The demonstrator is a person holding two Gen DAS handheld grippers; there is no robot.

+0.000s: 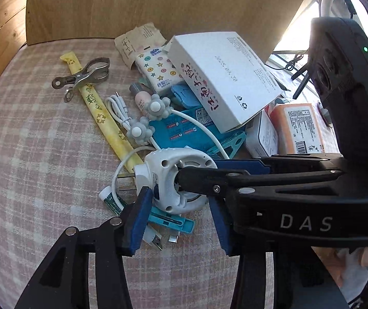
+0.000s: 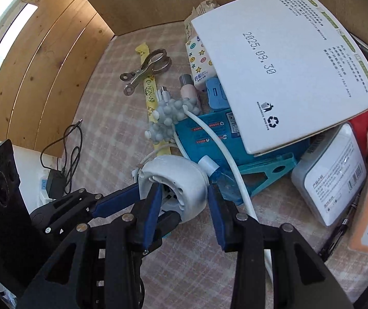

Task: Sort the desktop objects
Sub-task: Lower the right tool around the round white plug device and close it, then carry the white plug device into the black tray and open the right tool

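the biggest thing near me is the white box, propped at a tilt on top of the pile, and that is my first worry: if i drag anything out from beneath it, i judge it could slide and scatter the heap. below it lies the blue packet, and over that runs the white cable, which leads down to the white round reel that both my tools are on. the cable also loops around the grey flower clips, so i expect a lift would tug them, and perhaps the small pink bottle beside them.

my right gripper has its jaws on either side of the reel's rim, one blue pad inside the central hole and one outside; whether they actually pinch it i cannot tell. my left gripper stands with jaws apart, straddling the reel from the near side. two tools on one small object may pull against each other, i think.

the reel itself sits on the checked cloth of the desk at the near edge of the pile, a white plastic ring with a hollow middle, resting partly on a teal clip.
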